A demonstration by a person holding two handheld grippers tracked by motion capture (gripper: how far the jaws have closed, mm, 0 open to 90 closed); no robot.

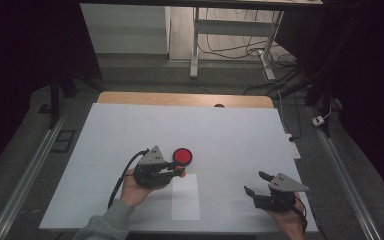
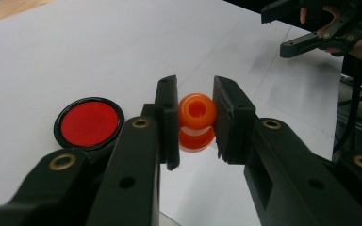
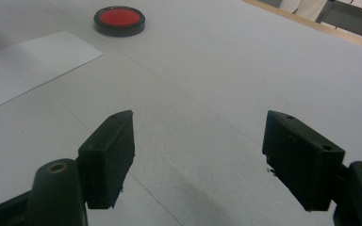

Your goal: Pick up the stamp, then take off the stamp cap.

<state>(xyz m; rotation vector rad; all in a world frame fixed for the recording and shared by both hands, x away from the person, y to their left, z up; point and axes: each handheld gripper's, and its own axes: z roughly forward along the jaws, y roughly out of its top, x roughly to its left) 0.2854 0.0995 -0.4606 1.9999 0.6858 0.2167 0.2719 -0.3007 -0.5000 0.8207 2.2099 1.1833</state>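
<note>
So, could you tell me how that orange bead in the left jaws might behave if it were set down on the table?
The orange bead looks rounded and glossy, so it would probably roll and may slip under a light grip. It seems small between the left gripper jaws, so likely light. It keeps its shape while clamped, suggesting stiff plastic.

Dish behind paper sheet on table

High view looks down the table; both close gripper views share the red disc.
</note>
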